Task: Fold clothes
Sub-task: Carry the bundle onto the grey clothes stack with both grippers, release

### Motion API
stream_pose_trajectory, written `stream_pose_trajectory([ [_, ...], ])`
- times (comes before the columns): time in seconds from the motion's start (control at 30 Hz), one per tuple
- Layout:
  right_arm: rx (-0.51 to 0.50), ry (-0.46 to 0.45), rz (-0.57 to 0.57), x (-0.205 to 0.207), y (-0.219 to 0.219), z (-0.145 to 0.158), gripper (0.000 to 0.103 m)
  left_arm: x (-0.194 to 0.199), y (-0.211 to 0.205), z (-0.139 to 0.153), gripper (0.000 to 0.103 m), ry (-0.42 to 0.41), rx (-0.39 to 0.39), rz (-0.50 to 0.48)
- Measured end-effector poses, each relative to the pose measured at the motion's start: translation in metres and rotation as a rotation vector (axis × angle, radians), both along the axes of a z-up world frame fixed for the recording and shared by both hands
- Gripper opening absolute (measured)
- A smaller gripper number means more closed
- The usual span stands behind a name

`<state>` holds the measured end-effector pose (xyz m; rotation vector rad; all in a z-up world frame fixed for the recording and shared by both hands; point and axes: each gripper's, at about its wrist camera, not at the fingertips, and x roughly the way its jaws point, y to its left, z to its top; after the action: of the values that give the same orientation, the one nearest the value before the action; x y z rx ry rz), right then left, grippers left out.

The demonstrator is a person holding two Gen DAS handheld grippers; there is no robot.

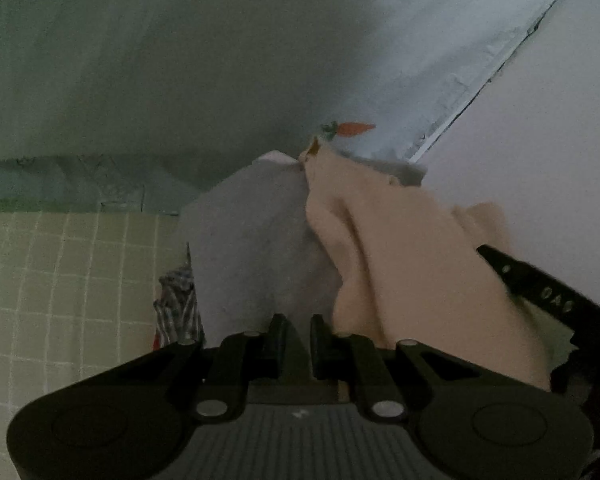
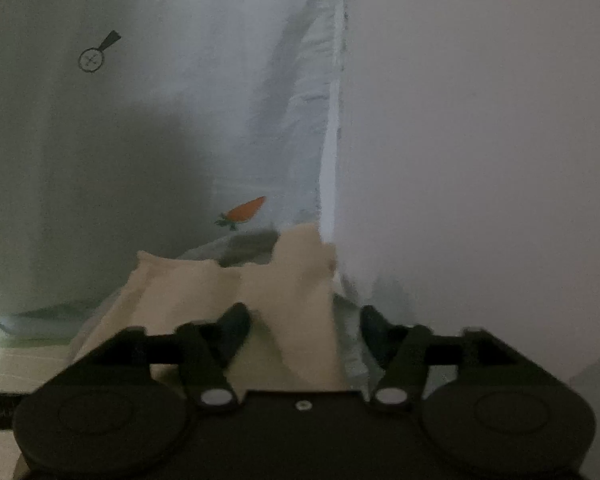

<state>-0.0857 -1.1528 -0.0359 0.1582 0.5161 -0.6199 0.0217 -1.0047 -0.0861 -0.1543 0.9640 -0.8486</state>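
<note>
Left tongs (image 1: pixel 296 328): jaws drawn nearly together, clamped on a grey fabric fold (image 1: pixel 252 240) of the garment. Beige cloth (image 1: pixel 380 248) hangs bunched just right of the grey, lifted above the green checked surface (image 1: pixel 60 280). Right tongs (image 2: pixel 304 320): jaws apart, beige cloth (image 2: pixel 284 300) lying between them; grip on it cannot be told. Right tongs' tip (image 1: pixel 512 276) shows against the beige cloth in the left view. Carrot print (image 2: pixel 246 210) on pale sheet behind.
</note>
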Motion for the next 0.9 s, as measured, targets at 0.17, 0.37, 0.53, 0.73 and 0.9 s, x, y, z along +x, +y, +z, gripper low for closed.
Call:
stream_pose_trajectory([
  [0.17, -0.06, -0.015, -0.023, -0.013, 0.014, 0.01, 0.089, -0.01, 0.035, 0.012, 0.032, -0.081, 0.006, -0.031],
  [0.37, -0.095, -0.102, -0.074, -0.053, 0.065, 0.04, 0.1, -0.043, 0.084, 0.062, 0.082, -0.233, -0.034, -0.029],
  [0.53, -0.106, -0.115, -0.122, -0.102, 0.121, 0.064, 0.102, -0.084, 0.134, 0.099, 0.095, -0.384, -0.081, -0.062],
  [0.73, -0.026, -0.125, -0.139, -0.15, 0.175, 0.069, 0.102, -0.125, 0.184, 0.11, 0.103, -0.424, -0.125, -0.118],
  [0.9, 0.022, -0.139, -0.214, -0.186, 0.216, 0.067, 0.102, -0.153, 0.221, 0.112, 0.103, -0.394, -0.175, -0.174],
])
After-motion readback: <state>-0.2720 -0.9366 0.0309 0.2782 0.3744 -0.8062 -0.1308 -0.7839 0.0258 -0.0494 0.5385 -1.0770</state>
